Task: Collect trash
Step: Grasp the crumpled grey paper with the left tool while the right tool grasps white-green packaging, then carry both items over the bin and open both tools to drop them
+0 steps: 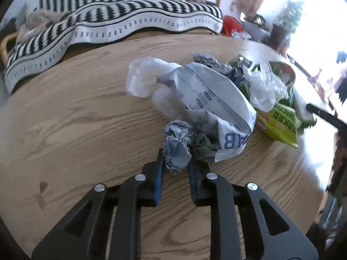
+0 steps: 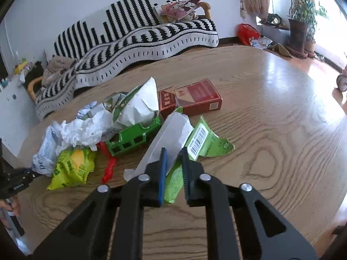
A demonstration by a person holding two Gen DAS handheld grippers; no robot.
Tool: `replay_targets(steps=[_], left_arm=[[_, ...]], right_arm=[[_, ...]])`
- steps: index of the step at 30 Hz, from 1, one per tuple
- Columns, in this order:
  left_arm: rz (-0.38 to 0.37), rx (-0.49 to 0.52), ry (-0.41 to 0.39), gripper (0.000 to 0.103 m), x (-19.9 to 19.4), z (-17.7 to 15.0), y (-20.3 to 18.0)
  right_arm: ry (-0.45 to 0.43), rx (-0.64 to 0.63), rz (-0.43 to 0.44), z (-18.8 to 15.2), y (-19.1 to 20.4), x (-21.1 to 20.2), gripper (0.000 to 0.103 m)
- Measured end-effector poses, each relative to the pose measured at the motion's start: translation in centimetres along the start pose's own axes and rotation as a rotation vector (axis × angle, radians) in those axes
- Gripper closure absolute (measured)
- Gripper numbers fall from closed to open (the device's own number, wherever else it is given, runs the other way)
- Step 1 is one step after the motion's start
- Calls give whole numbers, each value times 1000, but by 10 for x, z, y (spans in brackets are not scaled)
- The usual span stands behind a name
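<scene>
A heap of trash lies on the round wooden table (image 1: 76, 119). My left gripper (image 1: 176, 159) is shut on a crumpled blue-white paper ball (image 1: 177, 143) at the near edge of the heap, beside a white printed plastic bag (image 1: 208, 99). My right gripper (image 2: 173, 158) straddles a green and white wrapper with a barcode (image 2: 199, 140); its fingers are close on the wrapper's edge, and I cannot tell if they pinch it. A yellow-green snack bag (image 2: 71, 166), a green plastic tray (image 2: 132, 136), white tissue (image 2: 84, 130) and a red carton (image 2: 193, 97) lie around.
A sofa with a black and white striped blanket (image 2: 134, 41) stands behind the table. A red bag (image 2: 247, 32) and a potted plant (image 2: 301, 21) sit on the floor at the back right. The left gripper shows at the far left of the right wrist view (image 2: 17, 182).
</scene>
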State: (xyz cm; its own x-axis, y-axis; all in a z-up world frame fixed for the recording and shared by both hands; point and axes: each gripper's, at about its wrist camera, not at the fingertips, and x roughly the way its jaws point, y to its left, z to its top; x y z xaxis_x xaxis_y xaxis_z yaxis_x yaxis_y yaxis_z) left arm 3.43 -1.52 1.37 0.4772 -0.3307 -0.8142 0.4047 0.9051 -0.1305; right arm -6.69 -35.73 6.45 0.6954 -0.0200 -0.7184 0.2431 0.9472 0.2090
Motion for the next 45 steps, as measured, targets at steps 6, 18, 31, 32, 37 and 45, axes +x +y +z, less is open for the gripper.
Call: replay_targets(steps=[6,18,31,32,37,45], left_arm=[[17,-54,-27,86,-20,-13,3],[60,-157,-74,86,-65,-24,20],[76,-196,-169,86,-115,-24,14],[69,-195,-171,86,-117,-24,12],[66,-172,-178,86,-127,-29,2],[48,-120,-192,86,-143,-32,-24]], right_arm=[[-15,45,34,-2,-6,-10,98],[-71,21,32,-3,-1,-49,98],[-130,20,15,-2,-5,-93,98],[-132,20,17,-2,-6,-96,99],[-139,18,20,-3,-5,-109,98],[-149,21,28,-11,-5,-129,98]])
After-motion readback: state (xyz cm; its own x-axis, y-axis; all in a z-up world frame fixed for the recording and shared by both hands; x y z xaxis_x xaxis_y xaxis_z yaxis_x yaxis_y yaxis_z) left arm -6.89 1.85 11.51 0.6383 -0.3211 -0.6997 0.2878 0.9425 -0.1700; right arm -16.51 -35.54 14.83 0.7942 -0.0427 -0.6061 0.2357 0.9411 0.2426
